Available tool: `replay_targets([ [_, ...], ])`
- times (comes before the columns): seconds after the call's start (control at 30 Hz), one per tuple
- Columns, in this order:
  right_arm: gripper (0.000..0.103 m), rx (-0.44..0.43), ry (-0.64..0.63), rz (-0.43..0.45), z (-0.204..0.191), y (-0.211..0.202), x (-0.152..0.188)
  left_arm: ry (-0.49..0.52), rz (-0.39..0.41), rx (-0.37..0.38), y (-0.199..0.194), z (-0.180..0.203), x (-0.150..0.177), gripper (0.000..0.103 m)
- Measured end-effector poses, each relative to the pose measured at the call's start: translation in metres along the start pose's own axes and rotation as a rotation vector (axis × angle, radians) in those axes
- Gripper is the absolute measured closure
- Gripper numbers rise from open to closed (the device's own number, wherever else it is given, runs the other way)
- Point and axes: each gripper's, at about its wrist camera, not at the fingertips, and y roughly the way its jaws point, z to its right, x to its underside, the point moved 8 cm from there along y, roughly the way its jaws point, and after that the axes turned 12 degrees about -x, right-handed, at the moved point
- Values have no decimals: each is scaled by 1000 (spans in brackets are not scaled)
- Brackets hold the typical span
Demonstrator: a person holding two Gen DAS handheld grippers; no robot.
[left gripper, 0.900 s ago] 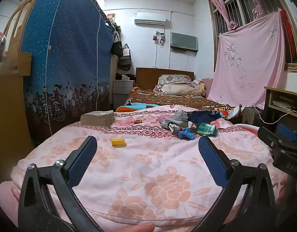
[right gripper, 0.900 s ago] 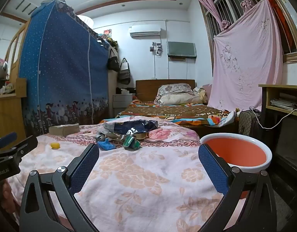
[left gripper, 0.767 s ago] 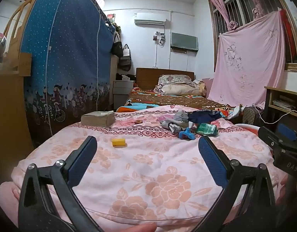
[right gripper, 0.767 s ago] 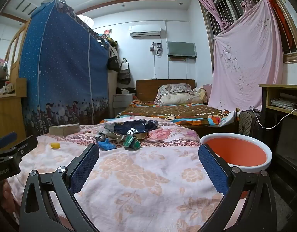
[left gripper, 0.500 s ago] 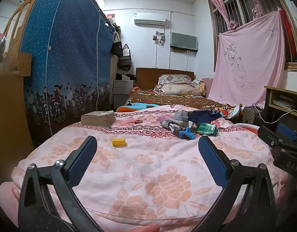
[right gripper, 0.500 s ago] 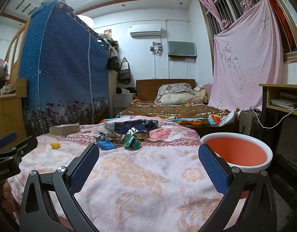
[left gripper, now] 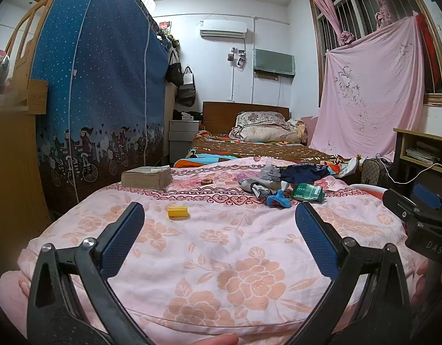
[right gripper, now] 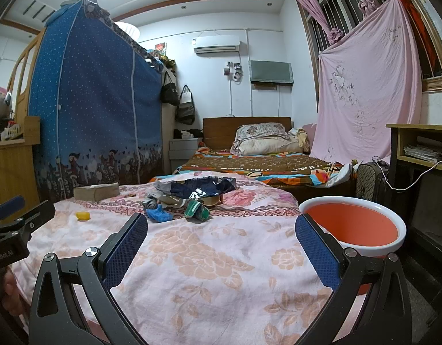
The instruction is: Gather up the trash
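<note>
Trash lies on a pink floral bedspread [left gripper: 221, 247]: a small yellow piece [left gripper: 177, 212] [right gripper: 83, 215], a blue scrap [left gripper: 278, 200] [right gripper: 159, 214], a green wrapper [left gripper: 307, 192] [right gripper: 196, 209], a dark blue foil bag [left gripper: 301, 171] [right gripper: 197, 185] and grey crumpled bits [left gripper: 256, 187]. My left gripper [left gripper: 219, 221] hovers open over the near end of the bed, well short of the trash. My right gripper [right gripper: 221, 231] is open too, with nothing between its fingers. A red basin with a white rim [right gripper: 353, 227] stands right of the bed.
A thick book [left gripper: 147, 176] lies at the bed's far left. A blue curtained bunk [left gripper: 100, 86] and wooden cabinet [left gripper: 13, 172] stand on the left. A second bed [left gripper: 249, 149] is behind. A desk [right gripper: 422, 149] and bag [right gripper: 369, 182] are on the right.
</note>
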Motion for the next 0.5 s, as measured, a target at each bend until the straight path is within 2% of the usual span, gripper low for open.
replay_targets([
  [0.5,0,0,1,-1,0,0,0,2,1,0,-3,0,-1,12],
])
